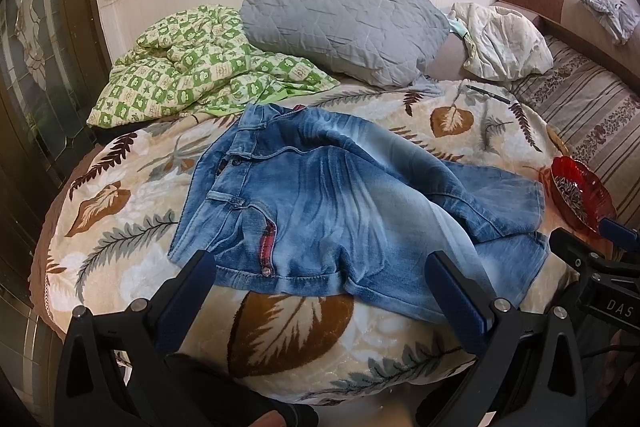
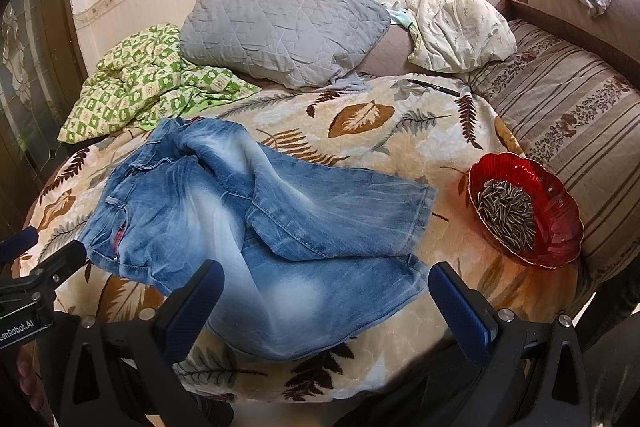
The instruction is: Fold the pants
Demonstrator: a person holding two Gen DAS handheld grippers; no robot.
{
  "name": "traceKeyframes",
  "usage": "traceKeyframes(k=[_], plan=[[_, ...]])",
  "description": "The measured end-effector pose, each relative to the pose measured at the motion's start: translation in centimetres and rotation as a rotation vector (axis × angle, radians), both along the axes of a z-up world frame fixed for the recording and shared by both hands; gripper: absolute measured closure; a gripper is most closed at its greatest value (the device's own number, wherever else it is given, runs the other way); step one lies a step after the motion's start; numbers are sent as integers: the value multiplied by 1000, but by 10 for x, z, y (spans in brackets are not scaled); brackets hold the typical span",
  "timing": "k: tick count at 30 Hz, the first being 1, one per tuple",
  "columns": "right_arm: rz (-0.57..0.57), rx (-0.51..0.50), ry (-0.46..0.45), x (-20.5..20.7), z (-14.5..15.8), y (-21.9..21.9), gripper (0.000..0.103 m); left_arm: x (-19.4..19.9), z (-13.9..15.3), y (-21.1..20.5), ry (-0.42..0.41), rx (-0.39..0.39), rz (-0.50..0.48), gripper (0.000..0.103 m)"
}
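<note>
Faded blue denim pants [image 1: 332,203] lie rumpled on a leaf-patterned blanket [image 1: 132,187], waistband at the left, legs running right and overlapping. My left gripper [image 1: 320,269] hovers open above the near hem of the pants' seat, nothing between its blue fingers [image 1: 192,291]. In the right wrist view the same pants [image 2: 256,223] fill the middle, one leg folded across the other. My right gripper [image 2: 324,281] stands open over the lower leg, empty. The left gripper's side shows at the left edge of that view [image 2: 32,267]; the right gripper's body [image 1: 596,275] shows at the right edge of the left view.
A red glass bowl of sunflower seeds [image 2: 524,207] sits on the blanket right of the pants. A grey quilted pillow [image 2: 280,27], a green checked quilt [image 2: 144,87], a white pillow [image 2: 456,31] and a black pen [image 2: 436,87] lie behind. A striped cushion [image 2: 568,115] borders the right.
</note>
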State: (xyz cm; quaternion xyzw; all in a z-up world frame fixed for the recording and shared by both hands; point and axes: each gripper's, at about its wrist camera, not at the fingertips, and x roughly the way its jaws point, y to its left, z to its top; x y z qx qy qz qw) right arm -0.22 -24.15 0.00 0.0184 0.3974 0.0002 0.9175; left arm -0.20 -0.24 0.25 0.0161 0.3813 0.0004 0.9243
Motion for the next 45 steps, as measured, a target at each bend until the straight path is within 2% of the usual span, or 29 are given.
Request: traceKeyframes(k=[2, 5, 7, 9, 11, 14, 16, 20, 24, 27, 30, 32, 34, 35, 36, 37, 39, 42, 45], plan=[[1, 3, 6, 1, -1, 0, 0, 1, 1, -4, -8, 1, -24, 0], [62, 59, 46, 6, -4, -7, 0, 1, 8, -13, -50, 10, -158, 0], [78, 166, 57, 7, -5, -24, 0, 8, 11, -23, -52, 70, -285, 0], [63, 224, 72, 8, -9, -42, 0, 19, 12, -34, -58, 127, -394, 0], [10, 262, 71, 6, -12, -63, 0, 41, 7, -46, -26, 170, -471, 0], [-41, 337, 96, 9, -19, -86, 0, 73, -4, -64, 34, 188, -551, 0], [-56, 337, 110, 15, -23, -94, 0, 94, -11, -81, 54, 189, -640, 0], [-90, 309, 159, 41, -27, -103, 0, 111, -19, -110, 18, 249, -815, 0], [-123, 332, 209, 72, -45, -110, 11, 137, -32, -128, 84, 275, -991, 0], [-159, 345, 244, 91, -61, -114, 21, 154, -41, -136, 123, 258, -1054, 0], [-178, 350, 286, 105, -77, -114, 24, 164, -55, -142, 165, 255, -1106, 0], [-188, 347, 313, 112, -88, -114, 25, 173, -63, -144, 215, 236, -1108, 0], [-197, 352, 329, 117, -97, -114, 30, 182, -72, -145, 286, 178, -1081, 2], [-196, 355, 336, 119, -101, -114, 32, 186, -76, -144, 316, 151, -1065, 9], [-191, 359, 340, 121, -105, -114, 44, 188, -80, -144, 345, 129, -1047, 23], [-178, 367, 338, 123, -107, -113, 63, 190, -84, -144, 368, 120, -1032, 44], [-151, 364, 339, 125, -109, -109, 70, 194, -90, -141, 414, 108, -975, 74], [-112, 356, 299, 124, -101, -107, 83, 197, -81, -133, 425, 57, -923, 88], [-82, 375, 253, 123, -83, -110, 85, 196, -56, -129, 378, 6, -903, 95]])
